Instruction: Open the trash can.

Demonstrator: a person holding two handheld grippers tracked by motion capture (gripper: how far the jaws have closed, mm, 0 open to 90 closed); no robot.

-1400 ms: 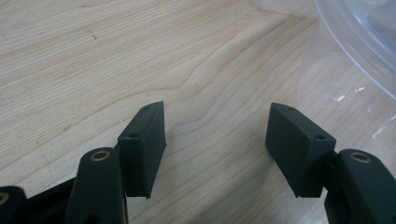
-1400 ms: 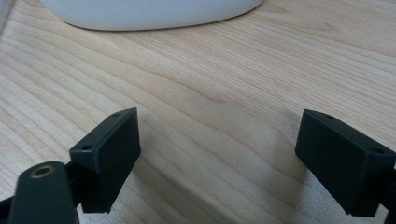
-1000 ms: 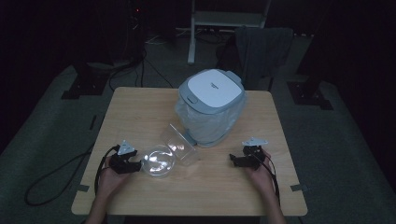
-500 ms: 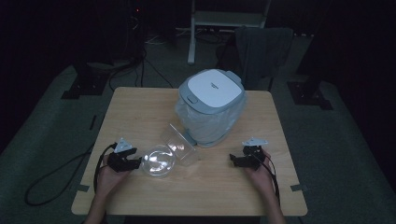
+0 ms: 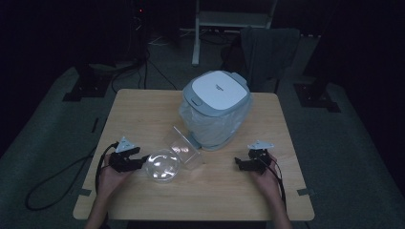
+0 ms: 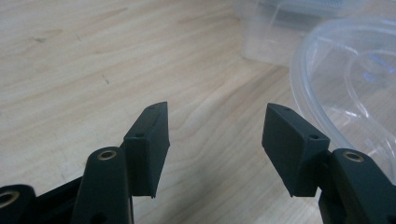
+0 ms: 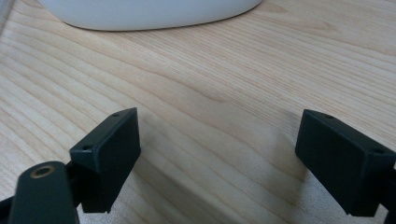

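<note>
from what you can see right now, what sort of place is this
Probably a recording or test room, not a kitchen. A lone wooden table stands on dark carpet, with stand bases and cables behind it. On the table: a white rice cooker and a clear plastic bowl.

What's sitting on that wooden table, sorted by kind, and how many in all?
Rice cooker: 1
Clear round bowl: 1
Clear rectangular container: 1
Handheld grippers: 2, left gripper and right gripper
Total: 5
</note>
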